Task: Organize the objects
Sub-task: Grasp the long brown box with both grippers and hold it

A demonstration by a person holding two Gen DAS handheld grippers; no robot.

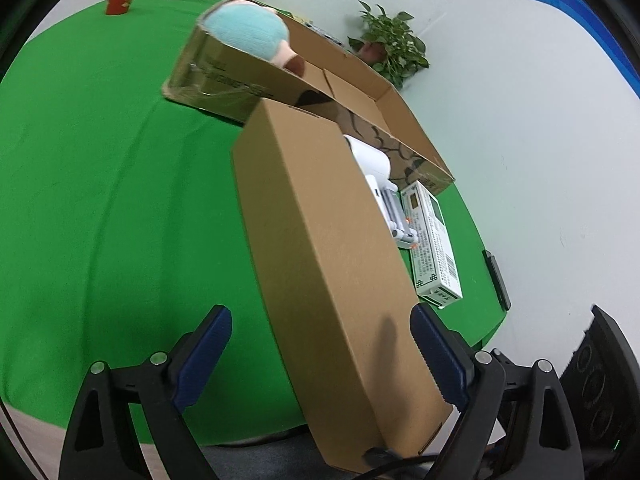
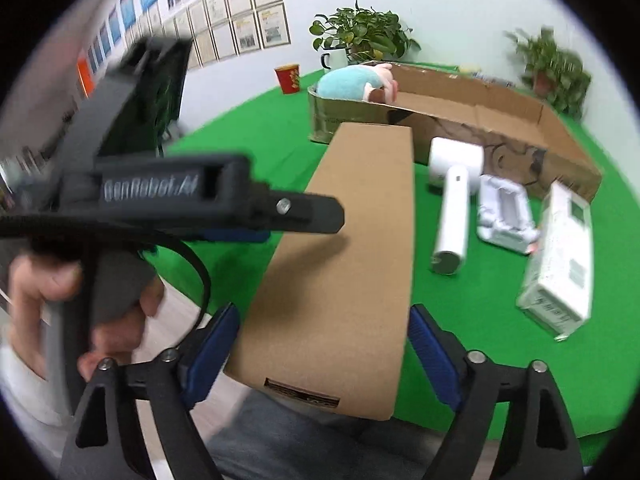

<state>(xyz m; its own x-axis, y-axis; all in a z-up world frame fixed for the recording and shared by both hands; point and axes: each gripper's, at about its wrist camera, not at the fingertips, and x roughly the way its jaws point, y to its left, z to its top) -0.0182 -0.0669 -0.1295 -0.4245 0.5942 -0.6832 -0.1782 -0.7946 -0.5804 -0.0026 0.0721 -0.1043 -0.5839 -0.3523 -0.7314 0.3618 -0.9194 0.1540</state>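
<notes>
Left tool point(image 1: 320, 360): your fingers stand spread wide. The right pad point(image 1: 438, 360) lies against the side of the closed brown box point(image 1: 320, 248); the left pad is well clear of it, over green cloth.
Right tool point(image 2: 320, 352): your fingers stand spread, one on each side of the near end of the closed brown box point(image 2: 344, 248). Whether either pad touches the cardboard cannot be told; the view is motion-blurred.
Closed brown box: long and narrow, lying on the green table point(image 1: 100, 180) with its near end over the table edge and its far end close to the open carton point(image 1: 360, 92).
Open carton: a shallow cardboard tray point(image 2: 500, 96) at the back of the table, flaps up, with a blue-and-pink plush toy point(image 2: 356, 80) at its left end.
Loose items: a white hammer-shaped device point(image 2: 454, 184), a white moulded holder point(image 2: 506, 212) and a white printed carton point(image 2: 560, 256) lie on the table to the right of the closed box, near one another.
Background: a red cup point(image 2: 289, 77), a white mug point(image 2: 334, 58) and potted plants point(image 2: 360, 30) stand at the far edge.
</notes>
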